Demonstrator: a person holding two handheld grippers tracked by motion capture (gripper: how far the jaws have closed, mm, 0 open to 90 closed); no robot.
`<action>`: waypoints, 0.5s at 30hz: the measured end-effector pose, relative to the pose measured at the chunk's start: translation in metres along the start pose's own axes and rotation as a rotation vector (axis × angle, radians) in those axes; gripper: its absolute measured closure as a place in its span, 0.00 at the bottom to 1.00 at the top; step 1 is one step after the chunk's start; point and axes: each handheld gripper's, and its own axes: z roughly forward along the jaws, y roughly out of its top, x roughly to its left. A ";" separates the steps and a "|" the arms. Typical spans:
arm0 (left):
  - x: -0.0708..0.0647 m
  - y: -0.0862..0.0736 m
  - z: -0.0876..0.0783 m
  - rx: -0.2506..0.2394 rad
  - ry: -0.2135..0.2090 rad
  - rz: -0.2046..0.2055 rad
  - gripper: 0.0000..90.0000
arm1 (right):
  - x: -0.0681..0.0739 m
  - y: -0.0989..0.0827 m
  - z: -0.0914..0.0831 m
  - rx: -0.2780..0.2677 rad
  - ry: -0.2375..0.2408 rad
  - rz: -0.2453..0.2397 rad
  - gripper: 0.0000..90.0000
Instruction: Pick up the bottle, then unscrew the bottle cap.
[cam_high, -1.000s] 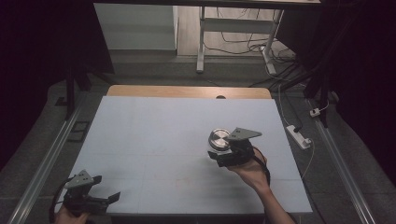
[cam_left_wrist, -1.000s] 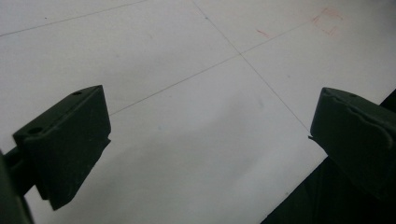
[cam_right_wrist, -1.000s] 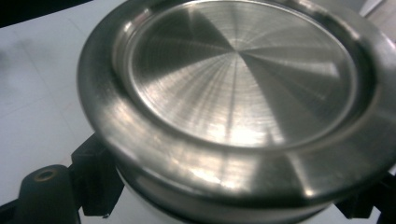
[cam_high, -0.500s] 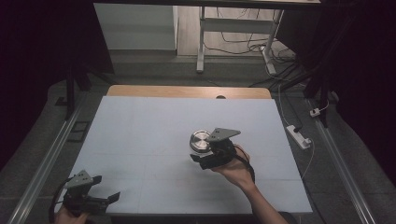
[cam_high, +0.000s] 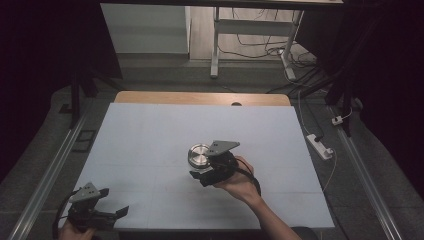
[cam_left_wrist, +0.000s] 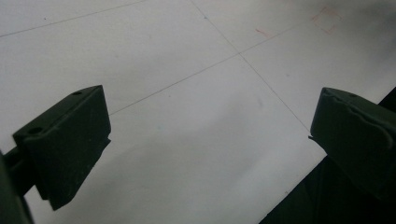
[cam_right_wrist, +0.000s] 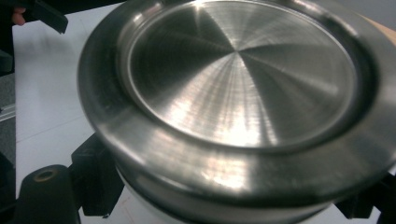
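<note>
right gripper (cam_high: 200, 167): clamped on the tin (cam_high: 199, 155), round brushed steel, lipped lid, near desk (cam_high: 150, 135) centre | left gripper (cam_high: 112, 214): jaws wide, nothing between, at near left corner | surroundings: smooth white desk; power strip (cam_high: 320, 146) off right edge

The right gripper (cam_high: 200, 167) sits near the middle of the worktop (cam_high: 150, 135), a little toward the near edge, with a round metal tin (cam_high: 199, 155) clamped between its fingers on its far-left side. The left gripper (cam_high: 107, 215) is well apart from it, at the worktop's near left corner. A power strip (cam_high: 320, 146) lies on the floor just beyond the right edge.
</note>
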 end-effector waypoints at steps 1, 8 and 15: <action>0.000 0.000 0.000 0.000 0.000 0.000 0.00 | 0.001 0.000 0.000 0.002 0.001 -0.002 0.17; 0.000 0.000 0.000 0.003 -0.003 -0.004 0.00 | 0.003 -0.001 -0.001 -0.003 0.009 -0.006 0.17; 0.000 0.002 -0.001 -0.023 -0.012 0.003 0.00 | 0.003 0.000 -0.003 -0.012 0.013 -0.008 0.17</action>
